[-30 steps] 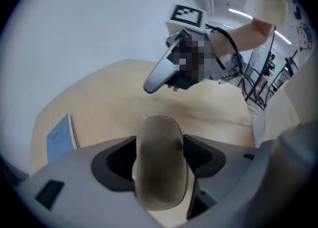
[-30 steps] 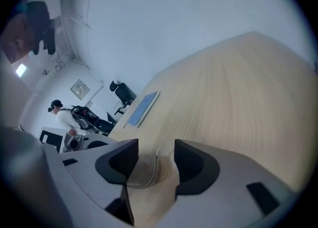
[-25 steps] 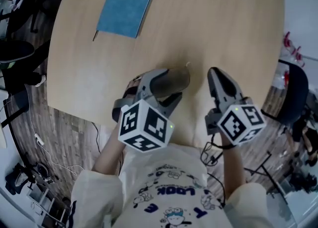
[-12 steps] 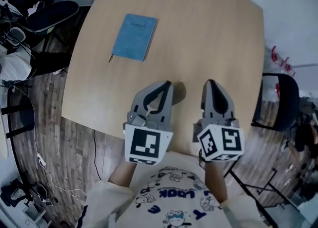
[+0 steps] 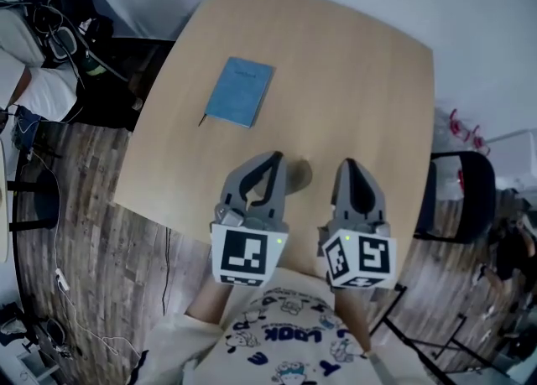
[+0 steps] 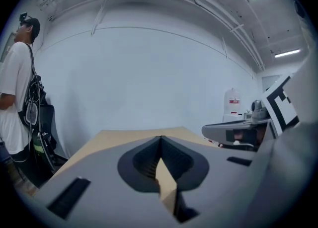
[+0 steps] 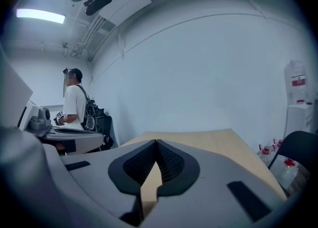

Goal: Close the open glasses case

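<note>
The glasses case (image 5: 299,175) is a dull brown-grey rounded shape on the wooden table (image 5: 361,81). Only a small part of it shows between my two grippers in the head view, and its lid cannot be made out. My left gripper (image 5: 274,158) hangs above the table just left of the case, jaws shut with nothing between them. My right gripper (image 5: 348,163) hovers to the case's right, also shut and empty. In the left gripper view the left gripper (image 6: 160,137) points almost level across the table at a white wall. The right gripper (image 7: 156,141) does the same in its own view.
A blue notebook (image 5: 239,91) lies at the far left of the table. A dark chair (image 5: 470,199) stands off the table's right edge, and bags and cables (image 5: 59,6) lie on the floor at upper left. A person (image 7: 74,108) stands by the wall.
The left gripper's jaws, open around the case a second ago, have shut and come off it. Both grippers have risen from the table and tilted up towards level.
</note>
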The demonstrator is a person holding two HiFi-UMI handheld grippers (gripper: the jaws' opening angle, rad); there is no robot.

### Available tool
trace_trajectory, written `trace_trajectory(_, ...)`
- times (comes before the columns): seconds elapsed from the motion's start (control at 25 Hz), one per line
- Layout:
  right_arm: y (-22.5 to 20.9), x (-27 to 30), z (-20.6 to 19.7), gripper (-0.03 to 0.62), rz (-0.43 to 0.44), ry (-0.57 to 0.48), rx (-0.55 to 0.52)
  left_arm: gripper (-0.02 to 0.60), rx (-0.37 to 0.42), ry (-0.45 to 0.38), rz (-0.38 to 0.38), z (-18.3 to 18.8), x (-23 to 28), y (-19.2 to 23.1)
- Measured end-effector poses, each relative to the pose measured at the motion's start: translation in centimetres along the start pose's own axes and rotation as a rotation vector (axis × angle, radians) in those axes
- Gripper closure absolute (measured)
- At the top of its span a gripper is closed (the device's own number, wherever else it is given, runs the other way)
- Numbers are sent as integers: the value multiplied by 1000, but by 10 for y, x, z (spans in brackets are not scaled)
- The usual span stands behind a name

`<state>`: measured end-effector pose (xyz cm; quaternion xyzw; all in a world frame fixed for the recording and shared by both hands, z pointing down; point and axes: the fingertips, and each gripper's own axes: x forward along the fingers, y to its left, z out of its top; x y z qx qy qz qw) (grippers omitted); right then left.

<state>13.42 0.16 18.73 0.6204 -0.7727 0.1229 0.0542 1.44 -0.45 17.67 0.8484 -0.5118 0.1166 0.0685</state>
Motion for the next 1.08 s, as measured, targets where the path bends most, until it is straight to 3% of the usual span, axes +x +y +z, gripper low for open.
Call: trace_trajectory(1.08,-13,-7,7,594,18,-18,-33,580,11,-31,47,12,-7,-7)
